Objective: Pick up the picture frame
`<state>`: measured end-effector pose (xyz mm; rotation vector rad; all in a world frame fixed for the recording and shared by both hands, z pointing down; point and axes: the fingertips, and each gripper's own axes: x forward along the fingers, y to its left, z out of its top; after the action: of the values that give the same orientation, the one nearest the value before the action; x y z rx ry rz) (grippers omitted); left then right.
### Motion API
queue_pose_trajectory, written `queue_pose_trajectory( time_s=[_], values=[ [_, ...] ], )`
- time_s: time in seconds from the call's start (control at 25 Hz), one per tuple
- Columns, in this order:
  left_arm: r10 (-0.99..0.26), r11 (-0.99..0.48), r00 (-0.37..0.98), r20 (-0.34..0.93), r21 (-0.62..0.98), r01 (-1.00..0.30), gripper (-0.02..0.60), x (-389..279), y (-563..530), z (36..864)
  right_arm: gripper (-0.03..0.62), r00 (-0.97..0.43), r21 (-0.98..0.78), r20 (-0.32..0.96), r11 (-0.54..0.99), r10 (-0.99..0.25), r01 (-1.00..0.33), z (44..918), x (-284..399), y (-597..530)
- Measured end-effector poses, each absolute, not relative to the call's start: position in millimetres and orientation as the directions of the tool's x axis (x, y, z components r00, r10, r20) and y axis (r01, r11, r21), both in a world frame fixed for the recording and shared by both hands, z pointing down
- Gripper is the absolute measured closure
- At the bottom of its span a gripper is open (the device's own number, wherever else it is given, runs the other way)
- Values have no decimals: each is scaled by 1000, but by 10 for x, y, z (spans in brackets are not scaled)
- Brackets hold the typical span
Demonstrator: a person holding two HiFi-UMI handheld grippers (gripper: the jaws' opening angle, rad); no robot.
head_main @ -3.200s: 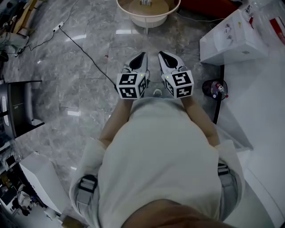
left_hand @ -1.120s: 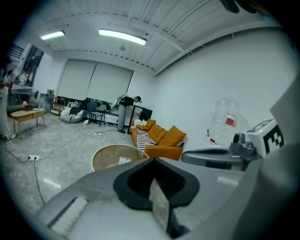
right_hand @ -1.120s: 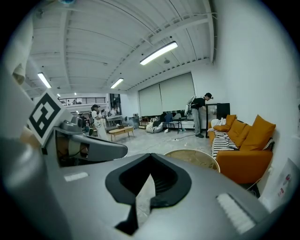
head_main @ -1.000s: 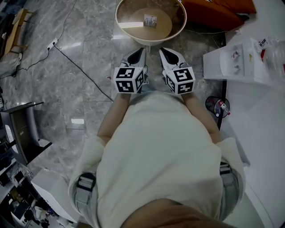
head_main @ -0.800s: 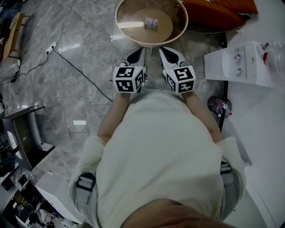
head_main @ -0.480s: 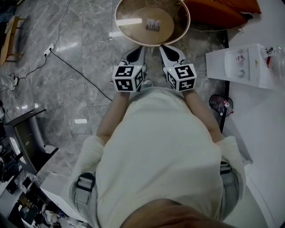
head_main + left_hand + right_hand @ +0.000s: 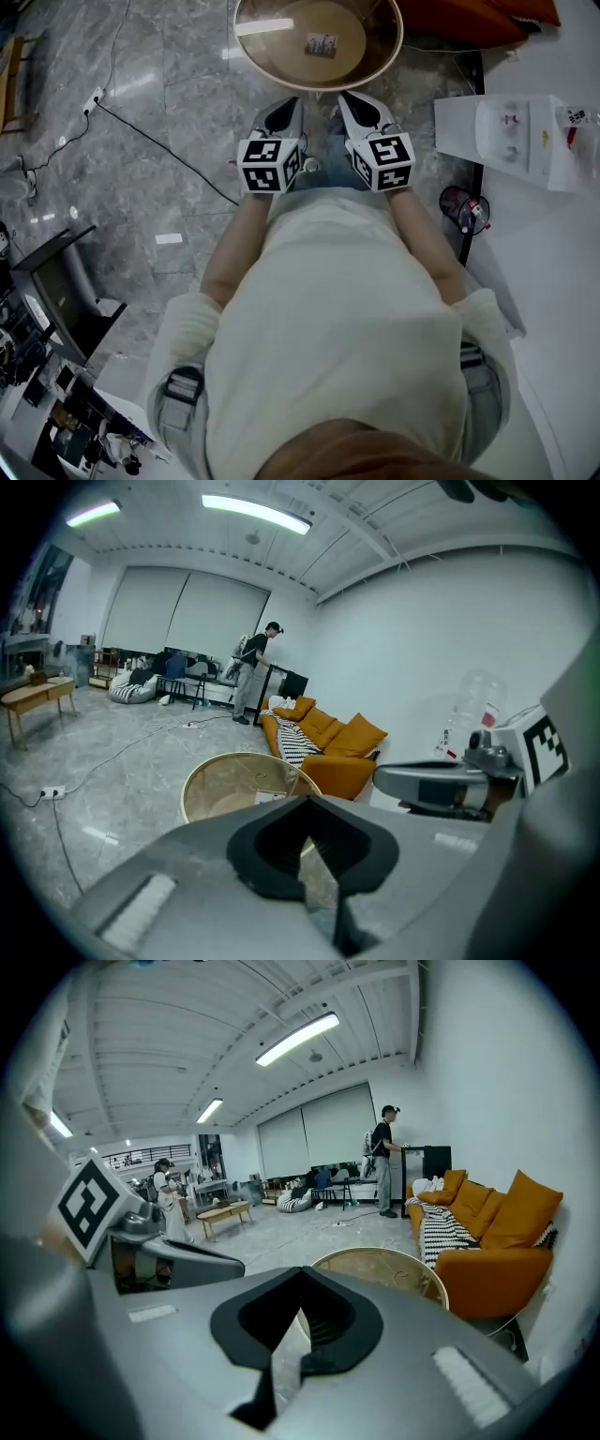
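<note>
- My left gripper (image 7: 287,105) and right gripper (image 7: 351,99) both have their jaws pressed together on nothing. They sit side by side just short of the table's near rim.
- The picture frame (image 7: 322,44) sits near the middle of the round glass-topped table (image 7: 272,52), at twelve o'clock from my grippers, untouched.
- If I arrive with the jaws unopened, I judge I'd shove the small frame across the slick glass or tip it.
- The floor is polished grey marble (image 7: 187,84). A cable (image 7: 159,143) trails at nine o'clock, and an orange sofa (image 7: 469,19) sits at two o'clock.
</note>
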<state>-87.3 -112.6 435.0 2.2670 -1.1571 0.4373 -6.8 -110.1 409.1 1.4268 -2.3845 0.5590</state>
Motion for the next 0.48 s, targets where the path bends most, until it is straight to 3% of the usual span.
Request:
queue_pose_trajectory(
  time_s=[0.48],
  values=[
    [-592,-458,559,580,329,-826,580,-578,-1721,4951,594,-460,-192,520,426,-720,-884,4656,209,-1716]
  ],
)
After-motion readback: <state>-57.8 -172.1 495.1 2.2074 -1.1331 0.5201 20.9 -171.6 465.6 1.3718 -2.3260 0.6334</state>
